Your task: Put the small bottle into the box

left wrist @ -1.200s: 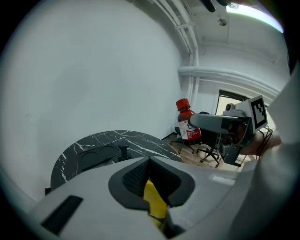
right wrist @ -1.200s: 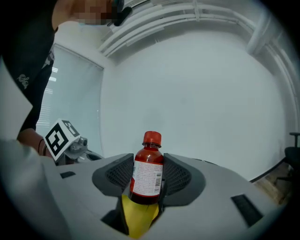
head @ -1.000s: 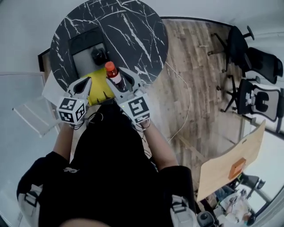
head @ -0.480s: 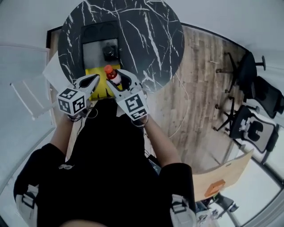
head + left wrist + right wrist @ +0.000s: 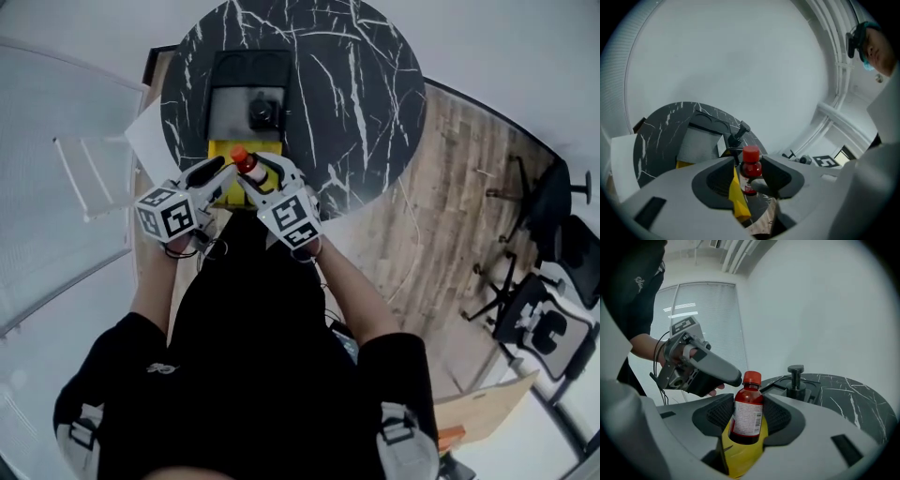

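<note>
Marble table (image 5: 375, 94), right claw (image 5: 260, 178) gripping small bottle (image 5: 747, 413), left claw (image 5: 749, 162) just opening around yellow box (image 5: 736, 197)

Bright, even, diffuse light fills all 3 views, washing the white walls (image 5: 740, 56) nearly featureless and leaving only faint, soft shadows on the marble table (image 5: 375, 112), with daylight glowing through the window blinds (image 5: 712, 305) in the right gripper view. Both gripper views are round fisheye pictures with black corners and lines bent toward the rim; their near grey foreground looks soft, while the small bottle (image 5: 746, 413) is sharp. The head view warps strongly outward, and the person's black shirt (image 5: 253, 356) reads as a nearly detailless dark mass.
</note>
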A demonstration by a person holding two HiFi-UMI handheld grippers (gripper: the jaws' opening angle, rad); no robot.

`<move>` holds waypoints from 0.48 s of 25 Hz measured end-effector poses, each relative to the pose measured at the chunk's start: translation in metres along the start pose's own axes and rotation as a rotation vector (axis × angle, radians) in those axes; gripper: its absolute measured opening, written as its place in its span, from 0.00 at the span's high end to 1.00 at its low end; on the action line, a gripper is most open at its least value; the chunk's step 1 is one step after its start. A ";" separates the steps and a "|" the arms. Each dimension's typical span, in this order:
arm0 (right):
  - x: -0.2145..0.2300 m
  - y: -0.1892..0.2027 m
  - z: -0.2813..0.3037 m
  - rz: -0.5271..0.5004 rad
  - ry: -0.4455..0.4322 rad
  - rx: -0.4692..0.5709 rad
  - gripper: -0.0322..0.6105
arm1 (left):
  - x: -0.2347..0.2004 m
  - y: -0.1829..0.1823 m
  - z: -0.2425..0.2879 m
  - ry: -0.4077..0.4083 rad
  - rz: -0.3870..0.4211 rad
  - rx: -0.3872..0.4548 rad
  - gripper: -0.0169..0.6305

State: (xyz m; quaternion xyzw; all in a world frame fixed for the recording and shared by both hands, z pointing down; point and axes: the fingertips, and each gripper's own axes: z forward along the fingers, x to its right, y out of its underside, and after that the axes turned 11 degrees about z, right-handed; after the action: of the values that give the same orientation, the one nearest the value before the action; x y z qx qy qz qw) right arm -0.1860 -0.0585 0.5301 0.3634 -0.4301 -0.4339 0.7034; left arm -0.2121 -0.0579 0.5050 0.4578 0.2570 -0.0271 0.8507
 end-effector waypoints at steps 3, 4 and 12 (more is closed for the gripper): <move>-0.007 0.002 0.002 -0.011 -0.025 -0.010 0.66 | 0.008 0.000 0.004 0.032 -0.035 0.008 0.65; -0.010 0.002 0.003 -0.019 -0.034 -0.012 0.66 | 0.009 0.001 0.005 0.034 -0.036 0.001 0.65; -0.016 0.006 -0.002 -0.058 -0.062 -0.012 0.66 | 0.010 0.005 0.019 0.031 -0.066 0.000 0.66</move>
State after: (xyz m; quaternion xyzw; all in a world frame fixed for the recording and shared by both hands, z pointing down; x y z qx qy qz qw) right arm -0.1862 -0.0406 0.5302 0.3577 -0.4383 -0.4676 0.6791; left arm -0.1944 -0.0687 0.5128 0.4496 0.2851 -0.0482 0.8451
